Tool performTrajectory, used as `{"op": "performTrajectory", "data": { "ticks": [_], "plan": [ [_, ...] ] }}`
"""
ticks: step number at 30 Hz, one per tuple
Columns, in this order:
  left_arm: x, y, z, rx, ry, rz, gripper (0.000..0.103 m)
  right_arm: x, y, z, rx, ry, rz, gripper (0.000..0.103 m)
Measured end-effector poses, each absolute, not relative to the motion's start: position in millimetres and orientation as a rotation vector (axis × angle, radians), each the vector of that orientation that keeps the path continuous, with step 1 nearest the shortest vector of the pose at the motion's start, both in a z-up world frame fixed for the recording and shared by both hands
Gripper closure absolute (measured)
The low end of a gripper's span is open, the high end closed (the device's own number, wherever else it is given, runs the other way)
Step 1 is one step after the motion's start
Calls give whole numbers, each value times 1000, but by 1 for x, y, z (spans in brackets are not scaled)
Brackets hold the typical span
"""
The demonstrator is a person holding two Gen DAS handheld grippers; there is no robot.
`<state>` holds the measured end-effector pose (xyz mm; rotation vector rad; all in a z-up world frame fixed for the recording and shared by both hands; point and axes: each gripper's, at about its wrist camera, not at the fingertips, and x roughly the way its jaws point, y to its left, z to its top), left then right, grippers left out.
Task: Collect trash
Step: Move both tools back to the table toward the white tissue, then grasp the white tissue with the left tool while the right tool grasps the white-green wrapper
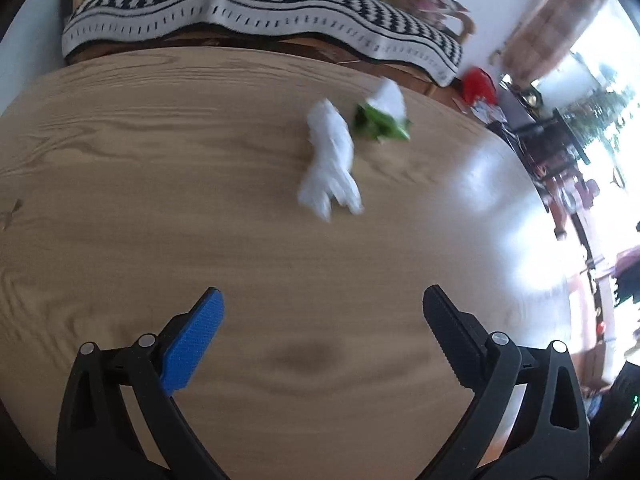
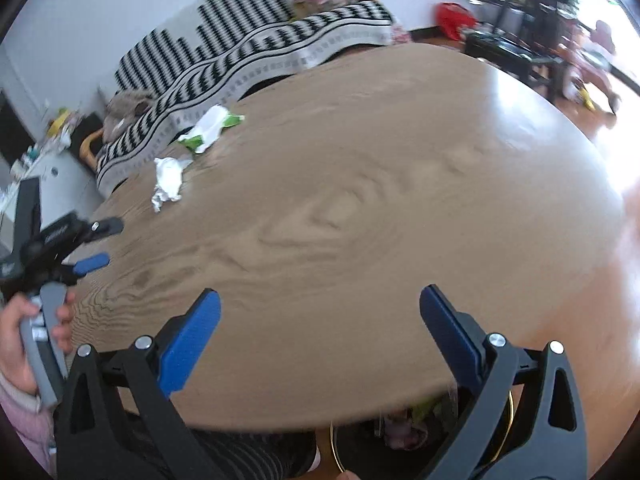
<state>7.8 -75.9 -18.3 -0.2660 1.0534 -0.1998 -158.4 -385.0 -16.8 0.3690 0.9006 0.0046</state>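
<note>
Both grippers, left gripper (image 1: 323, 312) and right gripper (image 2: 320, 312), are hovering with jaws apart, empty; left should be centring over the crumpled white tissue (image 1: 330, 162) before closing, green wrapper (image 1: 380, 122) next.

My desk (image 1: 160, 200) is tan woodgrain; on it white crumpled paper (image 1: 330, 160), a green-and-white wrapper (image 1: 380, 122); behind, a black-and-white zigzag blanket (image 1: 260, 4).

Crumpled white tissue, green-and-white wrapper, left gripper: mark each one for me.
Crumpled white tissue (image 1: 330, 160), left wrist view, middle of the wad.
Green-and-white wrapper (image 1: 380, 122), left wrist view, green lower part.
Left gripper (image 2: 102, 242), right wrist view, midway between fingertips.
</note>
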Motion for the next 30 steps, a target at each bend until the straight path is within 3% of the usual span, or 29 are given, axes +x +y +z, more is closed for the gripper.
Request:
{"op": "performTrajectory", "data": {
  "ticks": [11,20,23,25,30],
  "plan": [
    [98,-92,-39,-184,1071,-204,6,-13,-334,30,245,827,87,7],
    [125,-88,-47,-123,1011,-294,7,49,-311,12,228,844,113,7],
    [124,-70,-47,-132,965,-295,17,70,-305,2,237,850,103,7],
    [121,-59,-46,-154,931,-277,31,84,-301,-3,242,851,95,7],
    [122,-62,-47,-127,930,-292,32,126,-276,-11,234,846,96,7]
  ]
}}
